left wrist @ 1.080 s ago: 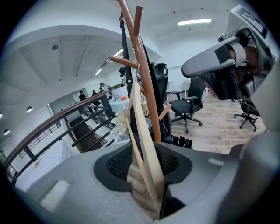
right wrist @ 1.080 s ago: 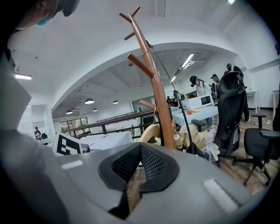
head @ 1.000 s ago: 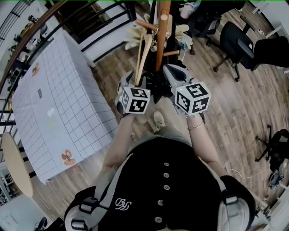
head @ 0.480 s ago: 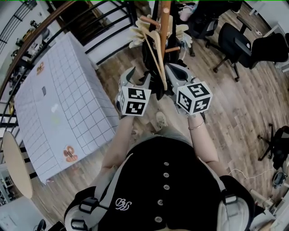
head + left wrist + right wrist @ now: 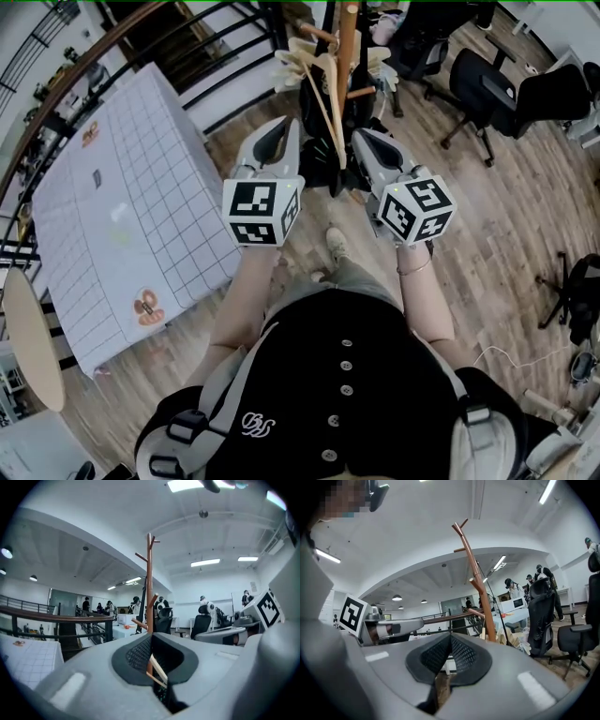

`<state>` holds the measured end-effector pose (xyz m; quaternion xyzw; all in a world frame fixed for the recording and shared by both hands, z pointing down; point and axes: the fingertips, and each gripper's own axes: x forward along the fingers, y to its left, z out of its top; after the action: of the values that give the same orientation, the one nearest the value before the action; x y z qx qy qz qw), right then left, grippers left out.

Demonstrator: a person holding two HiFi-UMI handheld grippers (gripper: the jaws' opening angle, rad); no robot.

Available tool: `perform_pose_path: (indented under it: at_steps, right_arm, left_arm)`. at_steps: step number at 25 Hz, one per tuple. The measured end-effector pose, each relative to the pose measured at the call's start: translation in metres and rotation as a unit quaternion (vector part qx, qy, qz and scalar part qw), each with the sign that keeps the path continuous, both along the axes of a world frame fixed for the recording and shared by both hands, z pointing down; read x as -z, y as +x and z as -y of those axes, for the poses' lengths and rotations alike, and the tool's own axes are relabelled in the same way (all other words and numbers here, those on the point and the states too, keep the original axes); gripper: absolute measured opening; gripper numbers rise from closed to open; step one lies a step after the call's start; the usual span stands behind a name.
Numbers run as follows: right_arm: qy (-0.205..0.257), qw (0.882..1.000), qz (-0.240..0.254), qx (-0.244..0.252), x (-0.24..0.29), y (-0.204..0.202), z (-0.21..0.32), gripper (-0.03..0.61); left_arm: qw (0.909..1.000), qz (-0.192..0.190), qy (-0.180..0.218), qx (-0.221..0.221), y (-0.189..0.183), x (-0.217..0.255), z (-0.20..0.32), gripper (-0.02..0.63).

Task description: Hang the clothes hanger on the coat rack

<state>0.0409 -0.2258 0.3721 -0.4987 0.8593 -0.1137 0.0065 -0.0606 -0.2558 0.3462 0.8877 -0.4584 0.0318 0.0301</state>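
The wooden coat rack point(image 5: 346, 47) rises ahead of me, and its pole also shows in the left gripper view point(image 5: 149, 581) and the right gripper view point(image 5: 477, 581). A pale wooden hanger point(image 5: 323, 94) hangs from one of its pegs and slants down between the two grippers. My left gripper point(image 5: 281, 127) is raised just left of the hanger. Its jaws have just been closing and now meet with nothing between the pads. In the left gripper view, pale hanger bars point(image 5: 157, 669) show through the gap under the pads. My right gripper point(image 5: 359, 137) is shut and empty, just right of the hanger's lower end.
More pale hangers point(image 5: 295, 58) hang on the rack. A table with a white grid cloth point(image 5: 122, 206) stands to the left, with a black railing point(image 5: 216, 37) behind it. Black office chairs point(image 5: 487, 84) are at the right and a round table point(image 5: 28, 337) at the far left.
The left gripper has let go of the hanger, which now hangs on the rack. It then rose and shut. The right gripper shifted slightly right.
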Motion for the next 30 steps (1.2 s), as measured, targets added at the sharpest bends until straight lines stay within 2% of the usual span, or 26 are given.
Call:
perform_pose_path:
  at_steps: [4, 6, 13, 19, 22, 27, 30]
  right_arm:
    - [0.013, 1.000, -0.006, 0.015, 0.008, -0.012, -0.023, 0.000]
    - [0.014, 1.000, -0.006, 0.017, 0.010, -0.015, -0.032, 0.000]
    - [0.023, 0.999, -0.029, 0.002, 0.018, -0.016, -0.050, 0.000]
    - [0.028, 0.998, -0.044, 0.018, 0.021, -0.017, -0.049, 0.000]
    - [0.026, 0.998, -0.047, 0.026, 0.020, -0.016, -0.049, 0.000]
    - [0.014, 0.997, -0.067, 0.046, 0.012, -0.007, -0.049, 0.000]
    - [0.011, 0.997, -0.061, 0.046, 0.014, 0.002, -0.046, 0.000]
  left_arm:
    - [0.9938, -0.093, 0.017, -0.059, 0.004, 0.014, -0.030, 0.000]
    - [0.9897, -0.113, 0.012, -0.087, 0.009, 0.013, -0.043, 0.000]
    - [0.9773, -0.131, -0.013, -0.166, 0.031, 0.007, -0.075, -0.002]
    - [0.9692, -0.114, -0.058, -0.210, 0.052, -0.008, -0.084, -0.002]
    - [0.9680, -0.100, -0.069, -0.220, 0.061, -0.014, -0.084, -0.002]
    - [0.9647, -0.090, -0.063, -0.239, 0.082, -0.014, -0.089, -0.002]
    - [0.9655, -0.092, -0.070, -0.233, 0.087, -0.017, -0.090, -0.002]
